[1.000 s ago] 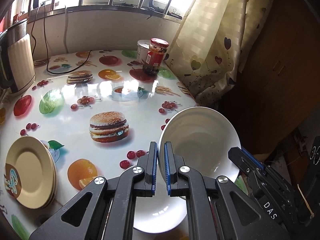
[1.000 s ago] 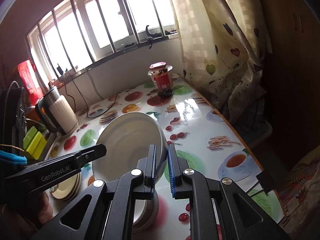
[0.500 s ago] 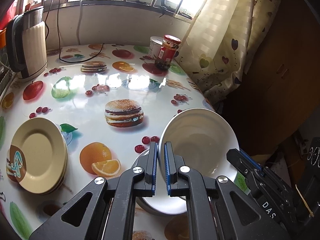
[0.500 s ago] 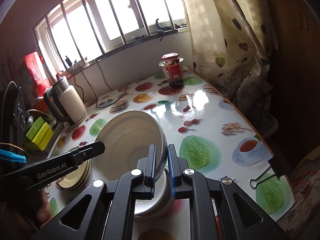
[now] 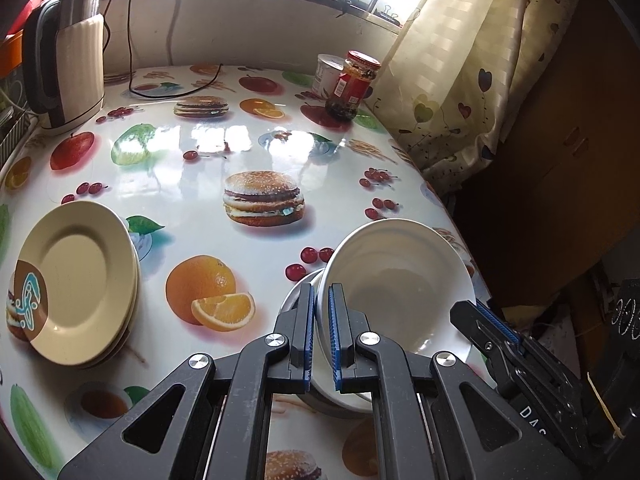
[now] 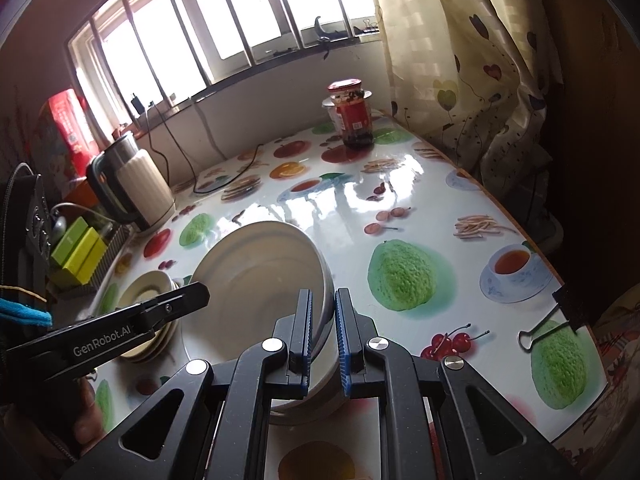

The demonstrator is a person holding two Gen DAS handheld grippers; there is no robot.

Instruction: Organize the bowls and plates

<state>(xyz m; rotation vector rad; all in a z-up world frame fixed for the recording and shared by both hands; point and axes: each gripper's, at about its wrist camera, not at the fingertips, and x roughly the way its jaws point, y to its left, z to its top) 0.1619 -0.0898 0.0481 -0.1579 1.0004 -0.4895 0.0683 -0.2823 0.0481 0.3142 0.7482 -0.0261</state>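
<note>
Stack of cream plates (image 5: 76,280): rests at the left of the table (image 5: 192,200). Left gripper (image 5: 318,312): clamped on the left rim of the white bowl (image 5: 400,284), which is tilted over 1 or more nested bowls (image 6: 304,396). Right gripper (image 6: 322,320): straddles the opposite rim, pads nearly closed; contact cannot be confirmed. The bowl is judged rigid, glazed, slippery and breakable. Grip at the rim only.

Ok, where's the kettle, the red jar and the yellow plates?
kettle (image 5: 82,68): left wrist view, on its cream body.
red jar (image 6: 354,114): right wrist view, on its red label.
yellow plates (image 5: 78,276): left wrist view, middle of the top plate.
</note>
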